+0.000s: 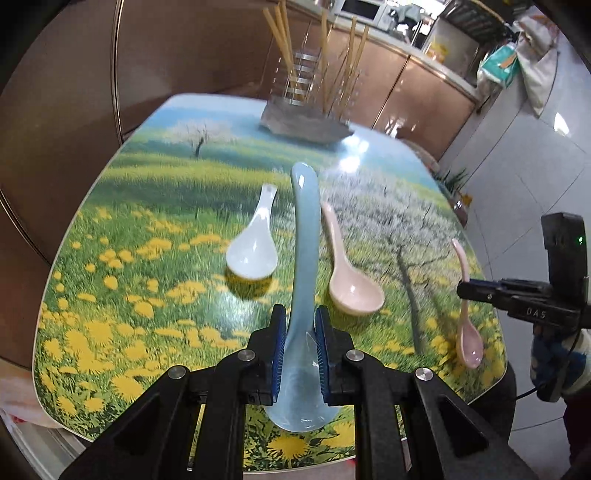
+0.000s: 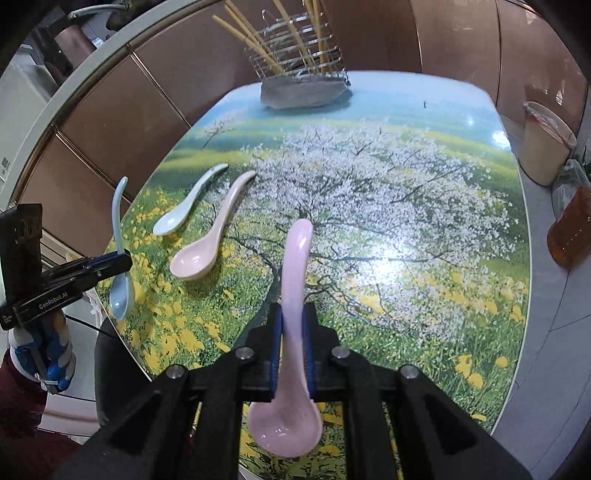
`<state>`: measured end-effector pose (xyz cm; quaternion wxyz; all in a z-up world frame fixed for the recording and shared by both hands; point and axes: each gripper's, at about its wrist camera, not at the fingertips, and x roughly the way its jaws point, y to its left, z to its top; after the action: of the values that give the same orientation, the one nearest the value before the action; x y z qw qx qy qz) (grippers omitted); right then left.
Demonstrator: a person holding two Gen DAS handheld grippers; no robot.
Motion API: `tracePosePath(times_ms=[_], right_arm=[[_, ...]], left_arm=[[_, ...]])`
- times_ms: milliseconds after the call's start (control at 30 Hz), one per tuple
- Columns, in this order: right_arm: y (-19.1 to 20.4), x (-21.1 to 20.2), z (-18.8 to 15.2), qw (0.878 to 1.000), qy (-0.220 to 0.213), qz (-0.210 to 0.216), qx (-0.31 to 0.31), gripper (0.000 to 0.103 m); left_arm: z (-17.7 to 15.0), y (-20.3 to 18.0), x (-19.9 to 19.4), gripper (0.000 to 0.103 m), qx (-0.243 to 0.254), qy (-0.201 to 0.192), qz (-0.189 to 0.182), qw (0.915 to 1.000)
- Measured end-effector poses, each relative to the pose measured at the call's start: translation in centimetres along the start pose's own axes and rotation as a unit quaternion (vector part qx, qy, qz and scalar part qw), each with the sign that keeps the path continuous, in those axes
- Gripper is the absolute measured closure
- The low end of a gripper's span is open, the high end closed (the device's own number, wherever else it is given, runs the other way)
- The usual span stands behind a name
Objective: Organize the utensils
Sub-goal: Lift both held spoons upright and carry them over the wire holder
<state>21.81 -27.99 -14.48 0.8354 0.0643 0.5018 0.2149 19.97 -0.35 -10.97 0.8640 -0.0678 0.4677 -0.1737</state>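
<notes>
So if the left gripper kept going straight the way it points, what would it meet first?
Probably the bare table, in the gap between the white spoon and the beige spoon. The left gripper holds a blue spoon; depth is unclear.

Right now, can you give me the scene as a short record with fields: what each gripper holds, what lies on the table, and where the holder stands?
left gripper: shut on blue spoon, handle pointing away
right gripper: shut on pink spoon, handle pointing away
on table: white spoon, beige spoon, lying side by side
far end of table: wire holder with chopsticks
</notes>
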Motion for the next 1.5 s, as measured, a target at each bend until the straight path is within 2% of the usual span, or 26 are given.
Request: tracePosePath(times_ms=[167,300,467,733,867,933,967,1067,1200,1333,1500], right_arm=[[0.5,-2.6,0.7,1.000,-0.029,0.008,0.002,0.093],[1.7,-5.0,3.5,0.998,-0.063,0.009,-0.010,0.093],[3.4,-8.1,8.9,0.991,-0.130,0.015,-0.029,0.093],[5.5,-9.0,19.7,0.969,-0.238,0.026,-0.059,0.093],[5.6,-8.2,25.0,0.951,-0.296,0.016,-0.085,0.093],[5.6,-7.5,26.8,0.942,-0.321,0.012,-0.094,0.093],[5.5,-6.9,27.8,0.937,-0.335,0.007,-0.099,0.093],[4.6,-4.8,29.7,0.924,-0.365,0.000,-0.112,0.093],[3.5,-1.4,31.1,0.914,-0.388,-0.008,-0.119,0.093],[2.4,1.6,30.8,0.910,-0.394,-0.012,-0.131,0.093],[1.1,3.8,30.0,0.913,-0.385,-0.014,-0.135,0.093]], left_arm=[[1.4,-0.4,-1.5,0.088,-0.006,-0.022,-0.020,0.9995],[4.1,-0.6,-2.7,0.088,-0.019,-0.044,-0.037,0.9982],[9.5,-1.5,-3.7,0.088,-0.025,-0.097,-0.044,0.9940],[21.1,-1.9,-2.9,0.088,-0.040,-0.198,-0.039,0.9787],[26.2,-2.4,-0.7,0.088,-0.044,-0.251,-0.026,0.9667],[27.7,-2.6,0.3,0.088,-0.047,-0.275,-0.018,0.9602],[28.6,-2.8,1.2,0.088,-0.043,-0.294,-0.003,0.9548],[30.0,-3.7,3.4,0.088,-0.030,-0.331,0.031,0.9427],[30.6,-3.6,6.6,0.088,-0.030,-0.340,0.064,0.9376],[30.0,-2.8,9.8,0.088,-0.041,-0.330,0.081,0.9397],[29.2,-3.0,11.8,0.088,-0.028,-0.320,0.082,0.9436]])
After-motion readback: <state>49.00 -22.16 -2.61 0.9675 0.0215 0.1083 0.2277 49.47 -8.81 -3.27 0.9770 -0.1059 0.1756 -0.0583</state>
